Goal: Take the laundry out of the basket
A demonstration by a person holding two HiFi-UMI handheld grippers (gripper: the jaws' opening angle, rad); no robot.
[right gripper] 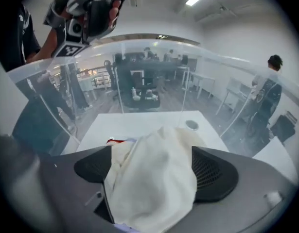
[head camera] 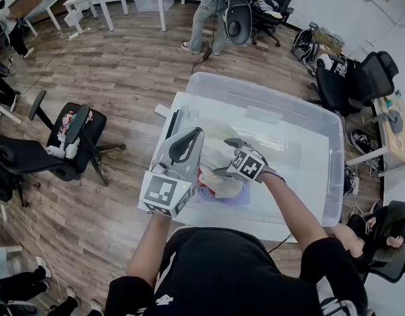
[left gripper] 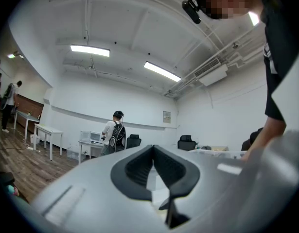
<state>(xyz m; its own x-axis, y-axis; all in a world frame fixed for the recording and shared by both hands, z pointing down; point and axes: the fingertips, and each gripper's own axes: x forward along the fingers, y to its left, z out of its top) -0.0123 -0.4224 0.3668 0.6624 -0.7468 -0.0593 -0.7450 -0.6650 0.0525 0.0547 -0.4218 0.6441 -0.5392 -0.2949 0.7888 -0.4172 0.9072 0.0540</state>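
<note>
Right gripper view: right gripper point(right gripper: 154, 171) jaws wide, white cloth point(right gripper: 164, 149) bunched btwn them, frame centre, inside clear basket point(head camera: 268, 101). Left gripper point(left gripper: 153, 147) jaws closed together, at basket's left rim in head view.

In the head view, the jaws of the right gripper point(head camera: 223, 176) are being hidden under its marker cube and the cream cloth point(head camera: 218, 184). The red piece point(head camera: 201, 175) and the lilac piece point(head camera: 236, 197) are being mostly covered by this cloth, so their kind cannot be told. In the right gripper view, the inner faces of the pads point(right gripper: 217, 173) are being covered by the cloth. The near wall of the basket point(head camera: 268, 96) is being hidden by the person's arms.
</note>
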